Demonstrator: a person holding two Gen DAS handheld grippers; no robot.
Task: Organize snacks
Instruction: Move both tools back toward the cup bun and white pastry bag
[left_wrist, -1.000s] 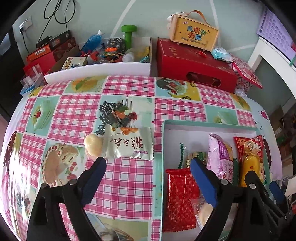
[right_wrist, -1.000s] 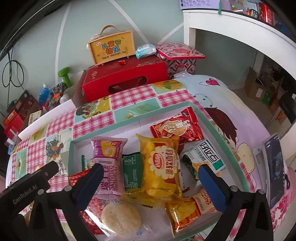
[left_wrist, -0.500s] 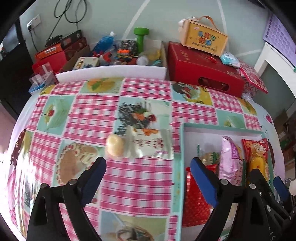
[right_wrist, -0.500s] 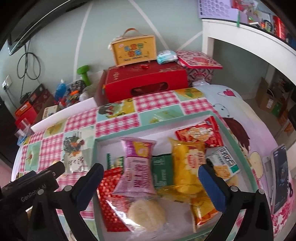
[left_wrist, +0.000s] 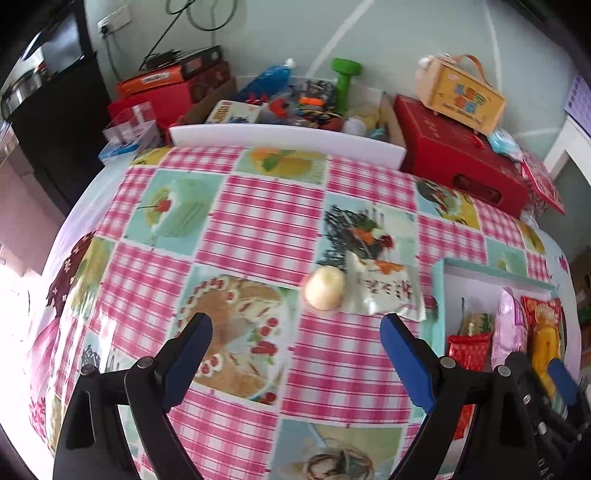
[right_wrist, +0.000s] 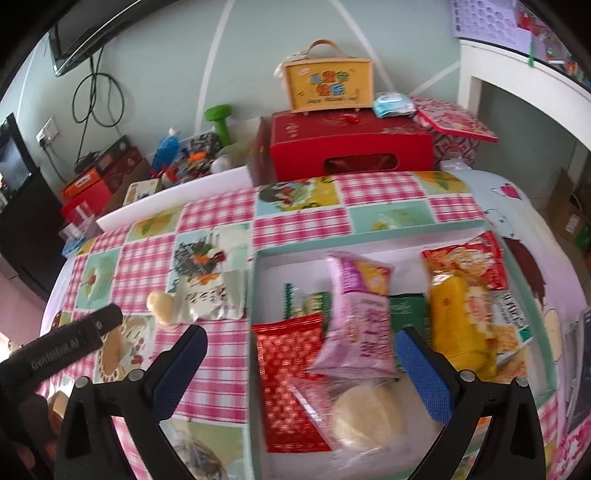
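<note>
Pink-checked oilcloth covers the table (left_wrist: 258, 221), and one snack remains on it outside the teal tray (right_wrist: 255, 280): a white packet (left_wrist: 384, 291) whose clear end shows a round pale pastry (left_wrist: 323, 293). It lies flat, just beside the tray's left wall. The left gripper (left_wrist: 295, 347) hovers on the near side of the packet with both blue fingers spread wide and nothing between them. The right gripper (right_wrist: 303, 354) hangs over the tray, likewise wide open and empty, above a red packet (right_wrist: 291, 369), a pink packet (right_wrist: 358, 325), a yellow packet (right_wrist: 458, 321) and a round cake in clear wrap (right_wrist: 365, 413). The likely next step is to close on the white packet and carry it into the tray. Hazards: the film is thin and lies flat, so fingertips may slide over it without catching; gripping across the pastry end may crush it; gripping only the flat end may let the heavier pastry end swing or slip free. The tray wall stands close to the packet, so a low transfer could snag on the rim. The tray is crowded, and the packet may land on top of others.
</note>
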